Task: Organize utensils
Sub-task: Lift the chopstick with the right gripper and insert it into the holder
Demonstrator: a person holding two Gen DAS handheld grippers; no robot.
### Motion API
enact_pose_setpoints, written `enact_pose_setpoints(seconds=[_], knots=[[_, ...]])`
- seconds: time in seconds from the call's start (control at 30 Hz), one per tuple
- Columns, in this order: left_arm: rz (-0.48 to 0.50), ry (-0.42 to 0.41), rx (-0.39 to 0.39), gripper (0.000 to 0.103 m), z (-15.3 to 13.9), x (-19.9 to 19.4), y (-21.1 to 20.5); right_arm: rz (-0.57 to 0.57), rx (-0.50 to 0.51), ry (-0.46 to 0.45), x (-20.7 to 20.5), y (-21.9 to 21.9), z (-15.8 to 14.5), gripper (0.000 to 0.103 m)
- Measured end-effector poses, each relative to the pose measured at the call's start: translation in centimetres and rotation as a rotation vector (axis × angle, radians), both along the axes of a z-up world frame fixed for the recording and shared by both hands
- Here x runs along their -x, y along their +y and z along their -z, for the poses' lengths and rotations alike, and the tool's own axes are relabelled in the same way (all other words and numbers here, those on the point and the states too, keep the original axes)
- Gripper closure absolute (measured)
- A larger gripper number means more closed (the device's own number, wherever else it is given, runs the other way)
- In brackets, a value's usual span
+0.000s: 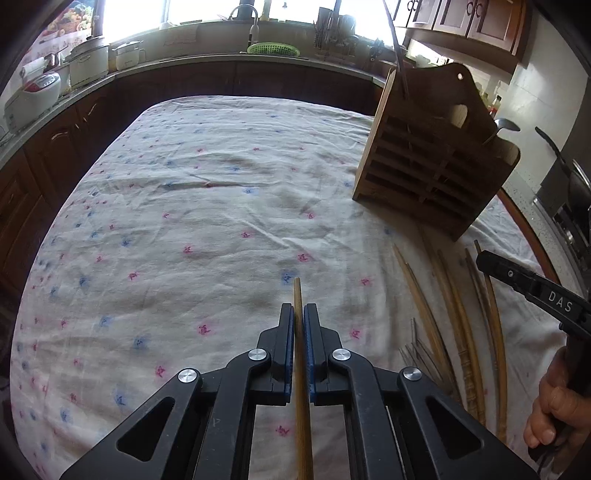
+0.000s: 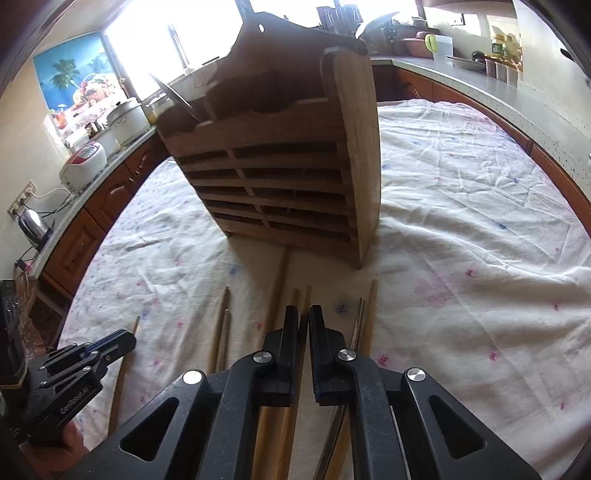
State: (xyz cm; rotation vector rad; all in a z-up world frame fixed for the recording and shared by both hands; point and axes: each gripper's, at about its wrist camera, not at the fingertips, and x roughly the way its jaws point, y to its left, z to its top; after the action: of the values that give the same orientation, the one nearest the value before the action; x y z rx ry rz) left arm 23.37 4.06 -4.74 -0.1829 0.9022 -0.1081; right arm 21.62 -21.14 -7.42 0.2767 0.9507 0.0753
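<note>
Floral cloth (image 1: 192,206): lying creased over the tabletop. Rice cooker (image 2: 83,162), white and red: sitting on the counter (image 2: 517,99) by the window. White pots (image 1: 90,61): standing further along that counter. Green basket (image 1: 272,48): resting by the tap (image 1: 253,26). Steel kettle (image 2: 31,223): sitting plugged in near the wall socket. Fruit poster (image 2: 70,74): hanging beside the window.

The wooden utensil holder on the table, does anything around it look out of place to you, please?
Yes. Several chopsticks lie loose and fanned out on the tablecloth in front of the wooden utensil holder rather than standing in it. Each gripper, left and right, is shut on one chopstick.
</note>
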Motion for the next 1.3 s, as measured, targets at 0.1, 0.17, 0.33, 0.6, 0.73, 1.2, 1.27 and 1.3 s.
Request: enact_pose_setpoints(seconds=[0.1,0.17,0.33,0.6,0.73,1.2,1.27,1.3], knots=[[0.005,-0.041,0.045,0.100,-1.9,1.5,0.8,-0.012,-0.020,-0.050,1.4,0.2,-2.2,0.098],[0.005,-0.076,0.070,0.100,-3.4,2.8,1.5,-0.011,-0.039,-0.092,2.5,-0.1,-3.8,0.098],[0.015,-0.157,0.133,0.100,-7.0,6.0,3.2,0.000,-0.059,-0.176,4.9,-0.4,-7.5,0.098],[0.031,-0.274,0.182,0.100,-11.3,10.6,5.0,0.014,-0.065,-0.277,7.8,-1.3,-12.1,0.098],[0.036,-0.308,0.190,0.100,-12.5,11.7,5.2,0.024,-0.069,-0.329,8.9,-1.9,-14.2,0.098],[0.036,-0.369,0.194,0.100,-14.0,11.1,5.0,0.038,-0.068,-0.406,8.9,-2.7,-16.6,0.098],[0.040,-0.374,0.196,0.100,-14.1,10.9,5.0,0.041,-0.070,-0.409,8.8,-2.9,-16.6,0.098],[0.041,-0.378,0.197,0.100,-14.2,10.8,4.9,0.041,-0.070,-0.411,8.7,-2.9,-16.7,0.098]])
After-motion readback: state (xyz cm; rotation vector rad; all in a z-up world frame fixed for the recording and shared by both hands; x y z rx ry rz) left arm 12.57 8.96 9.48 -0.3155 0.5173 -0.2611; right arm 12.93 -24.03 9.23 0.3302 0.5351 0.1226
